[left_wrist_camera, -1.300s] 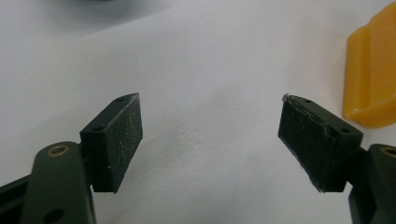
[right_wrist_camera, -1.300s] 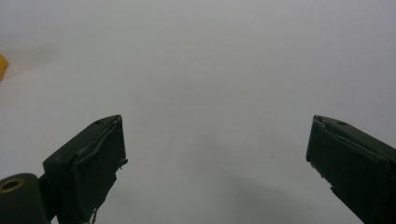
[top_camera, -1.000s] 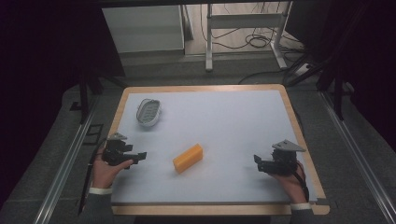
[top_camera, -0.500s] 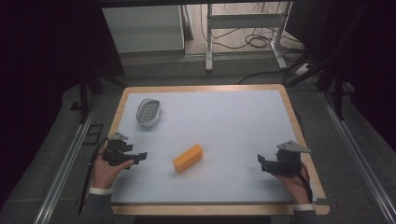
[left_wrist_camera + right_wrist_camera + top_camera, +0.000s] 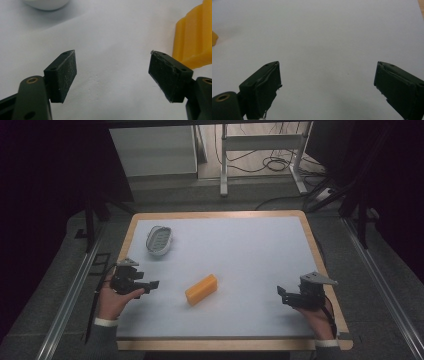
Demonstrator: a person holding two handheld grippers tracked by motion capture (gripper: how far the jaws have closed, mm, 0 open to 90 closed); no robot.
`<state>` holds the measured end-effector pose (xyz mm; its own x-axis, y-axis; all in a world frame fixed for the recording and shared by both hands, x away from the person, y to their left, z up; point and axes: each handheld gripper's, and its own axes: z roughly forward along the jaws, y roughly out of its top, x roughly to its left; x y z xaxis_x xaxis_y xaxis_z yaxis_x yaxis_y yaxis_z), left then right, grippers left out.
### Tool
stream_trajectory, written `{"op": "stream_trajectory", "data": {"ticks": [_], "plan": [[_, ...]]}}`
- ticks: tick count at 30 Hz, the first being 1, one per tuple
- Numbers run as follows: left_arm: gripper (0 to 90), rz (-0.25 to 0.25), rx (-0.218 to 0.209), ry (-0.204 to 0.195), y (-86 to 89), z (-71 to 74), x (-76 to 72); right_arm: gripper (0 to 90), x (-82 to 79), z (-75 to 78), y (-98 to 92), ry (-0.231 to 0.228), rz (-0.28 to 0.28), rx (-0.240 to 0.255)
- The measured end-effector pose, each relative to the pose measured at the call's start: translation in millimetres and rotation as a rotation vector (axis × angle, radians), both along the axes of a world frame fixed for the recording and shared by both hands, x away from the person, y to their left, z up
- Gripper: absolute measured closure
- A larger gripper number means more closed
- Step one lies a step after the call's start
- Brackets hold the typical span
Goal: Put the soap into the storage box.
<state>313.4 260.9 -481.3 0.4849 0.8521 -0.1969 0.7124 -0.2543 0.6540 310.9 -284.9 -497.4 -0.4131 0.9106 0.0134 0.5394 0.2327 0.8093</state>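
Yellow block (image 5: 201,289): lies on the white surface (image 5: 240,250), between both grippers, nearer the left.
Left gripper (image 5: 151,284): jaws spread, empty, block just ahead.
Right gripper (image 5: 280,291): jaws spread, empty, well apart from block.

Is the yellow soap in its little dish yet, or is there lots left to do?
Nothing looks done yet. The yellow soap bar lies on the white table, apart from the empty soap dish near the far left corner. Nothing is in hand: the left gripper and right gripper are both open with nothing between their jaws. Probably everything is left: grabbing the bar and putting it in the dish.
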Motion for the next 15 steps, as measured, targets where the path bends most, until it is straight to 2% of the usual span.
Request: {"op": "stream_trajectory", "data": {"ticks": [7,10,15], "plan": [[22.7,-0.021,0.014,-0.023,-6.0,19.1,0.9,7.2,-1.3,4.0,-1.5,-0.015,-0.008,-0.001],[23.0,-0.054,0.029,-0.049,-12.1,31.0,0.0,7.2,-2.8,4.8,-2.5,-0.012,-0.02,0.0],[22.9,-0.084,0.028,-0.066,-20.5,42.4,0.3,7.2,-4.2,4.2,-1.5,-0.012,-0.021,-0.007]]}}
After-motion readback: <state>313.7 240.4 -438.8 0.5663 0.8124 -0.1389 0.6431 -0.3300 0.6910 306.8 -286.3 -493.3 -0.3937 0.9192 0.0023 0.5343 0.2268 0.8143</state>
